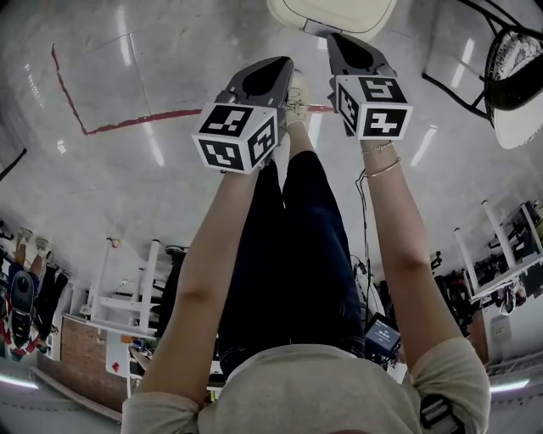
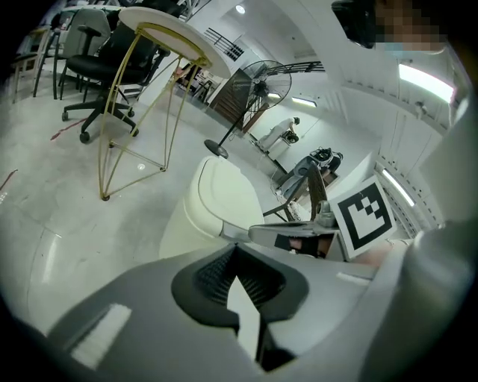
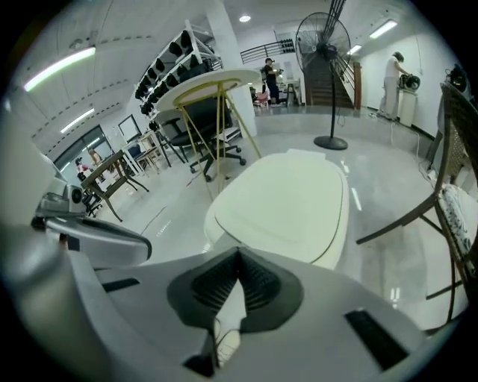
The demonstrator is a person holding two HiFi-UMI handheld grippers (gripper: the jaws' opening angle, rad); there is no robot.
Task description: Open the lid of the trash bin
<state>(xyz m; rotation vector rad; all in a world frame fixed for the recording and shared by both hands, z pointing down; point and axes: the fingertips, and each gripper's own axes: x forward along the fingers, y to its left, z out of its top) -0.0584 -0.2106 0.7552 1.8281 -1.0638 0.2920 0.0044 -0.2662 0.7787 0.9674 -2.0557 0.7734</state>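
Head view, left tool (image 1: 270,68): I hold it out ahead of my left arm, above the grey floor (image 1: 127,195), with its marker cube turned up toward me.
Head view, right tool (image 1: 341,41): level with the left one and just beside it; its tip reaches the near edge of the trash bin.
Head view, trash bin (image 1: 333,12): cream, on the floor straight ahead of my shoes (image 1: 295,100), cut off by the top of the frame.
Head view, surroundings: a red line (image 1: 127,124) on the floor to my left, a dark-framed chair (image 1: 514,78) to my right.
Left gripper view, left tool (image 2: 237,250): the ribbed pads meet at the tip, with nothing caught between them.
Left gripper view, trash bin (image 2: 196,224): just beyond the tip, its lid (image 2: 224,190) lying flat and closed; the right tool (image 2: 299,235) hangs near its right side.
Left gripper view, background: an office chair (image 2: 97,67) and a standing fan (image 2: 254,89).
Right gripper view, right tool (image 3: 239,255): pressed together at the tip and empty.
Right gripper view, lid (image 3: 287,205): directly ahead and below the tip, closed; I cannot tell whether the tip touches it.
Right gripper view, left tool (image 3: 89,239): at the left edge.
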